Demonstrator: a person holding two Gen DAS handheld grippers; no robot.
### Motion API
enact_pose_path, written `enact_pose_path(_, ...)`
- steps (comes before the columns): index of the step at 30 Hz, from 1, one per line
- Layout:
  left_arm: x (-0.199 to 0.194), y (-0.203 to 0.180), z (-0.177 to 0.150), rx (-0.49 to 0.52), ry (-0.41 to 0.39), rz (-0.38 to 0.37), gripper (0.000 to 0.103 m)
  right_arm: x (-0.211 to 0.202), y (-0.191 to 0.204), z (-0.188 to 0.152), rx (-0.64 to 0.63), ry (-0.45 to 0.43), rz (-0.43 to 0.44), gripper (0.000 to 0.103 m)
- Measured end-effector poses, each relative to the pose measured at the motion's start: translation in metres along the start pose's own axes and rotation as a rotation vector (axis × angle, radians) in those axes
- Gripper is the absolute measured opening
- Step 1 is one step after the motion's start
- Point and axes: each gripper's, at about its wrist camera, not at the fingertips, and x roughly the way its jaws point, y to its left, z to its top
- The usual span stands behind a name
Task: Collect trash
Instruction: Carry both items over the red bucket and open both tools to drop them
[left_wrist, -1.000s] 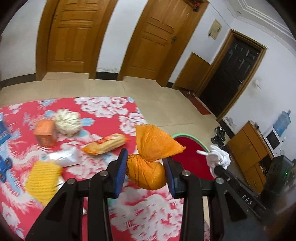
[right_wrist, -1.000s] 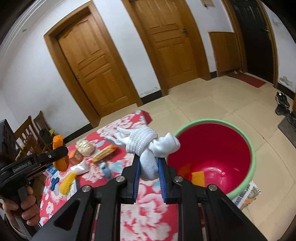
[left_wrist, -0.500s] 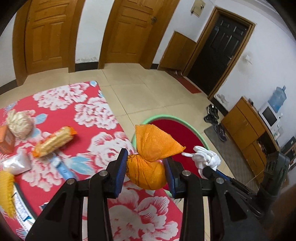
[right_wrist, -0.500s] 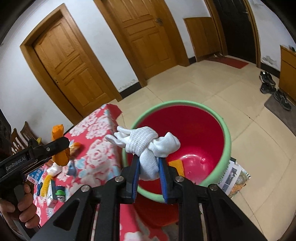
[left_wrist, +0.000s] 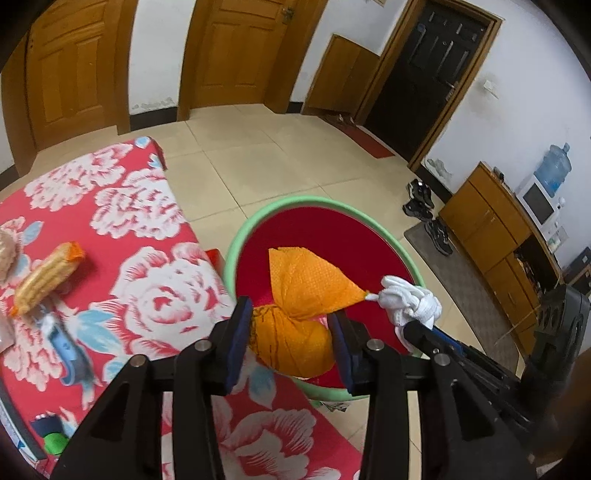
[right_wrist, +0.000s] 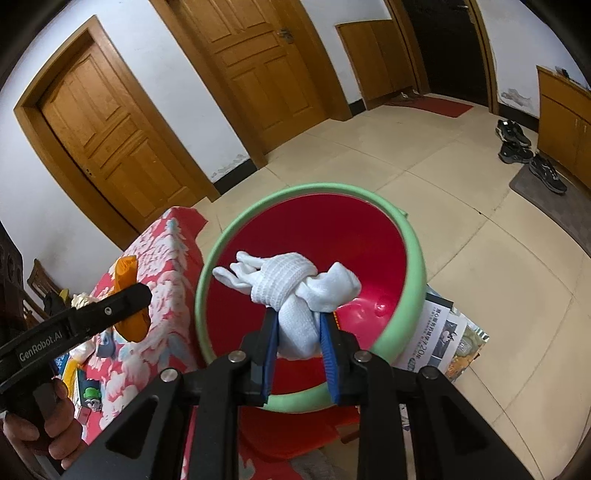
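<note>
Over the green-rimmed red bin (right_wrist: 413, 258), your left gripper (left_wrist: 291, 341) cradles the orange bundle (left_wrist: 295, 343) and your right gripper (right_wrist: 297, 332) the knotted white glove (right_wrist: 295, 284), jaws just easing apart; next, let both drop inside.

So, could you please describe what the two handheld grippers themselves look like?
Both are matte black. Each left gripper and right gripper has two angular arms with triangular cutouts and silver pivot bolts, ending in flat fingers lined with blue pads. Seen from the right wrist, the left one's side reads "GenRobot.AI" in white, and a bare hand grips its black handle. No cables or sleeves show.
</note>
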Motion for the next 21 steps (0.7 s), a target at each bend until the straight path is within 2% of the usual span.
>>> enact_pose_path(6,0.011,-0.004,-0.002,0.000,0.043,0.013,0.051,0.003,-0.008,0.001,0.022,0.008,0.002,0.033)
enact_pose_path(11,0.011,-0.007,-0.003,0.007,0.036,0.026,0.054,0.003,-0.010,0.001,0.033,0.005,0.004,0.037)
enact_pose_path(21,-0.001,-0.004,-0.005,-0.009,0.017,0.027,0.057,-0.003,-0.011,0.001,0.040,-0.006,0.002,0.038)
